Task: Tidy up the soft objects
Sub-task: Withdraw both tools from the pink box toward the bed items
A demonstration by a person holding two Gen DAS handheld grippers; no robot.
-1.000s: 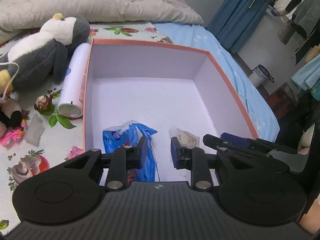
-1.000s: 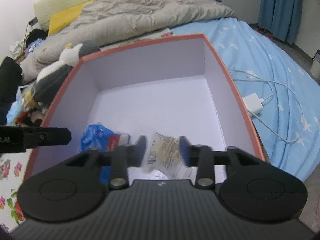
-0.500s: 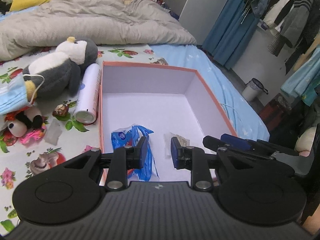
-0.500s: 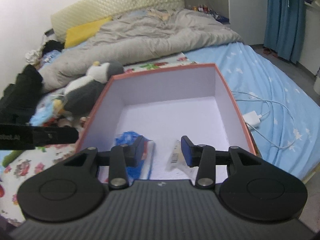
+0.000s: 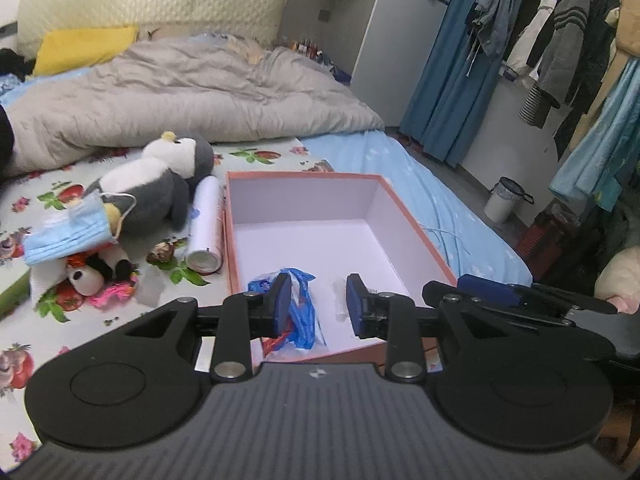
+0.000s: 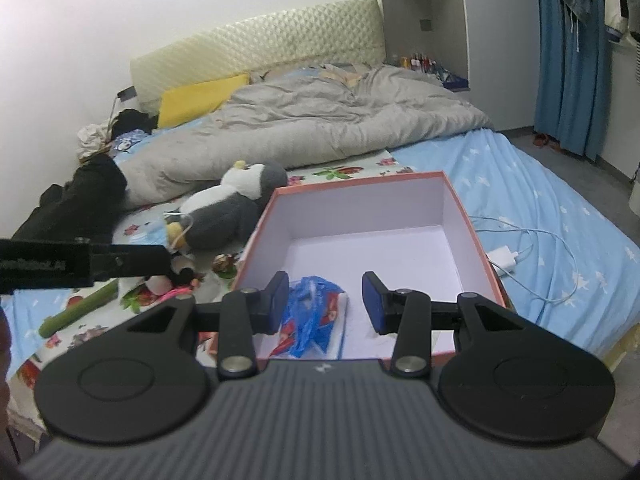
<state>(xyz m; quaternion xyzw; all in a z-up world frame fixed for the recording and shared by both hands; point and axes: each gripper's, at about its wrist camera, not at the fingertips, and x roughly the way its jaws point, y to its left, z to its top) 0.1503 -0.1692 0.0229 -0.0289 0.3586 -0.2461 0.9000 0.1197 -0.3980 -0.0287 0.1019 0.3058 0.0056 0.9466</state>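
An orange-rimmed box with a white inside lies on the bed. A blue plastic packet lies at its near end, and a small clear packet lies beside it. A grey and white penguin plush, a blue face mask, a small panda plush and a white tube lie left of the box. My left gripper and my right gripper are both open and empty, above the box's near edge.
A grey duvet and a yellow pillow fill the far bed. A white charger and cable lie right of the box. A green strip lies at the left. Blue curtains, hanging clothes and a small bin stand to the right.
Both grippers have pulled back and up from the box, so more of the bed and room shows. The right gripper's jaws have opened wider. The packets stay in the box.
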